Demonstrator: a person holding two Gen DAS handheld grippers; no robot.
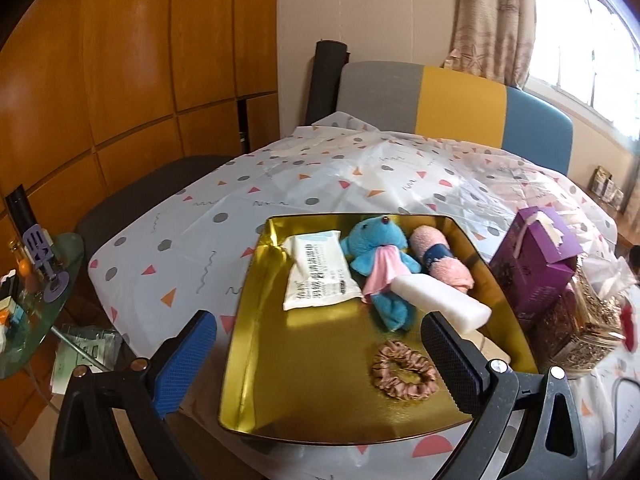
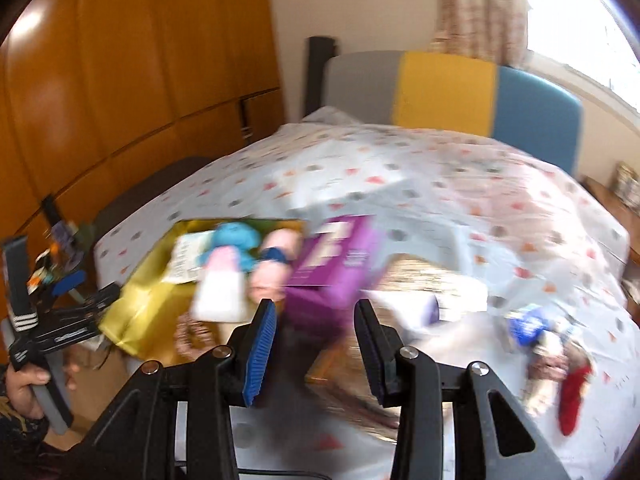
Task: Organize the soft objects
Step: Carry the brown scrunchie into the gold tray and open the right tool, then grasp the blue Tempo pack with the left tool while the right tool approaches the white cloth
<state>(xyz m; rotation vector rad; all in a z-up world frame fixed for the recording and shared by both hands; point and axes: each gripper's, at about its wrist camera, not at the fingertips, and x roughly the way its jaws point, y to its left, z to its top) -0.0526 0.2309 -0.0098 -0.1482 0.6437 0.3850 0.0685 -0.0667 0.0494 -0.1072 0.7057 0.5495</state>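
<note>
Both tongs are spread wide and empty: left gripper (image 1: 318, 346) over the shiny gold metal tray (image 1: 256, 344), right gripper (image 2: 315, 344) by the purple tissue box (image 2: 336, 268). The blue plush toy (image 1: 378, 254), white wipes pack (image 1: 318, 272) and pink satin scrunchie (image 1: 404, 372) sit inside the tray.

Gold tray (image 1: 256, 344) holding blue plush (image 1: 378, 258), scrunchie (image 1: 404, 370), open left tool (image 1: 320, 354)

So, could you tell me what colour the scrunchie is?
Dusty pink-brown; the scrunchie shows best in the left wrist view.

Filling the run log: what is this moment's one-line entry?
left gripper: open, empty | right gripper: open, empty | shallow gold metal tray: holds blue plush toy, pink fabric scrunchie
</note>
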